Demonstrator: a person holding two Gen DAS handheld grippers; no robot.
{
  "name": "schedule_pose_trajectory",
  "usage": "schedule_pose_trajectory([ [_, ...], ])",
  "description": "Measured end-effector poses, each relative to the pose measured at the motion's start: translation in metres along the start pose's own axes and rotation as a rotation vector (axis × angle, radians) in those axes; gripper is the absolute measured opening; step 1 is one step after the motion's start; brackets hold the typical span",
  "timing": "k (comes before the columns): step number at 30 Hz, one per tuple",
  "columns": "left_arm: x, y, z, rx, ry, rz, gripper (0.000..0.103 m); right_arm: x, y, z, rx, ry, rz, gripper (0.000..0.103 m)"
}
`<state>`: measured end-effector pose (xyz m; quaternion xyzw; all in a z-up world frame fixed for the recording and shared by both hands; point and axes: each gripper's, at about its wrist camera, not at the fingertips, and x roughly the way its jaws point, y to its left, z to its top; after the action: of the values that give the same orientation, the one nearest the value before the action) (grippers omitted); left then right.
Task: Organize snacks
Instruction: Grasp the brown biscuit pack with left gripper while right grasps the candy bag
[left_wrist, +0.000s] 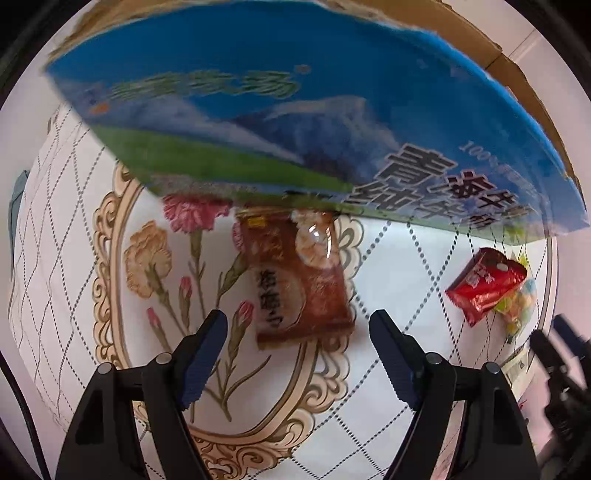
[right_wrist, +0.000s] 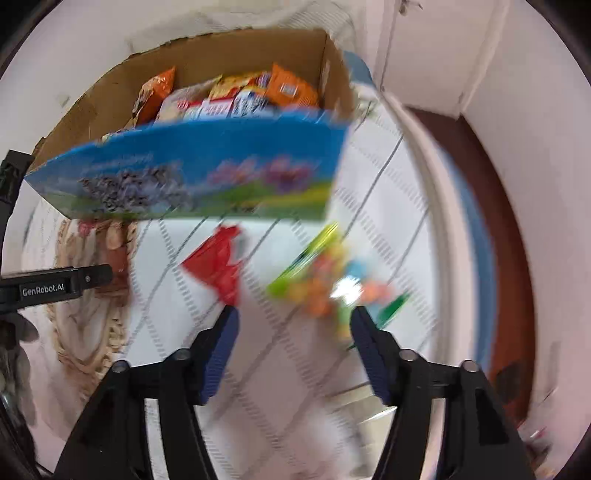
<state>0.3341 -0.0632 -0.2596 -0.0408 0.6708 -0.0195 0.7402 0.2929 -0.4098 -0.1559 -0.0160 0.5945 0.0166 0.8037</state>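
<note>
Snacks all over this floral tablecloth (left_wrist: 388, 258), so here's what I'm seeing. Left wrist view first: the left gripper (left_wrist: 299, 343) has its jaws spread wide with nothing in them, and the brown snack packet (left_wrist: 295, 277) lies flat straight ahead at 12 o'clock, just beyond the tips, long axis running roughly 12 to 6 with a slight tilt. It's glossy, with a rice-cracker picture and dark lettering. The blue box (left_wrist: 295, 110) looms behind it, and a red packet (left_wrist: 485, 286) sits off at 3 o'clock. Right wrist view, pretty blurry: the right gripper (right_wrist: 291, 339) is spread and empty too, with the red packet (right_wrist: 218, 264) at about 11 o'clock and a colourful candy bag (right_wrist: 332, 284) at 1, both near the tips. The box (right_wrist: 199, 173) beyond already holds several packets. I'd guess the left one goes for the brown packet, being nearer.
</note>
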Motion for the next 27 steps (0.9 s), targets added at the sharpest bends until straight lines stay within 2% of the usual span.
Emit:
schedule_pose_trajectory([
  [2, 0.008, -0.007, 0.006, 0.008, 0.017, 0.005, 0.078, 0.008, -0.015, 0.013, 0.020, 0.021, 0.008, 0.073],
  [6, 0.021, -0.018, 0.014, 0.022, 0.035, 0.009, 0.078, 0.041, -0.053, 0.031, 0.175, 0.060, 0.113, 0.073],
  [8, 0.026, -0.022, 0.015, 0.024, 0.045, 0.007, 0.078, 0.057, -0.060, 0.037, 0.224, 0.096, 0.154, 0.073],
  [12, 0.032, -0.031, 0.017, 0.028, 0.051, 0.002, 0.078, 0.075, -0.054, 0.023, 0.274, 0.218, 0.281, 0.073],
  [14, 0.031, -0.026, 0.015, 0.020, 0.058, -0.016, 0.078, 0.071, -0.049, 0.012, 0.272, 0.248, 0.334, 0.073],
  [16, 0.028, -0.016, 0.005, 0.013, 0.056, -0.025, 0.078, 0.060, -0.047, 0.008, 0.240, 0.229, 0.322, 0.073],
  [19, 0.029, -0.014, 0.004, 0.010, 0.058, -0.022, 0.078, 0.050, -0.045, 0.006, 0.199, 0.180, 0.225, 0.073],
  [24, 0.035, -0.008, 0.013, 0.018, 0.028, -0.023, 0.077, 0.077, -0.034, 0.014, 0.222, 0.225, 0.158, 0.073],
  [25, 0.036, -0.007, 0.012, 0.019, 0.020, -0.025, 0.066, 0.084, -0.033, 0.013, 0.242, 0.236, 0.147, 0.069],
  [26, 0.036, -0.006, 0.011, 0.020, 0.015, -0.021, 0.059, 0.087, -0.032, 0.012, 0.258, 0.235, 0.144, 0.062],
  [27, 0.034, -0.006, 0.015, 0.023, 0.014, -0.027, 0.059, 0.088, -0.033, 0.011, 0.265, 0.233, 0.138, 0.060],
])
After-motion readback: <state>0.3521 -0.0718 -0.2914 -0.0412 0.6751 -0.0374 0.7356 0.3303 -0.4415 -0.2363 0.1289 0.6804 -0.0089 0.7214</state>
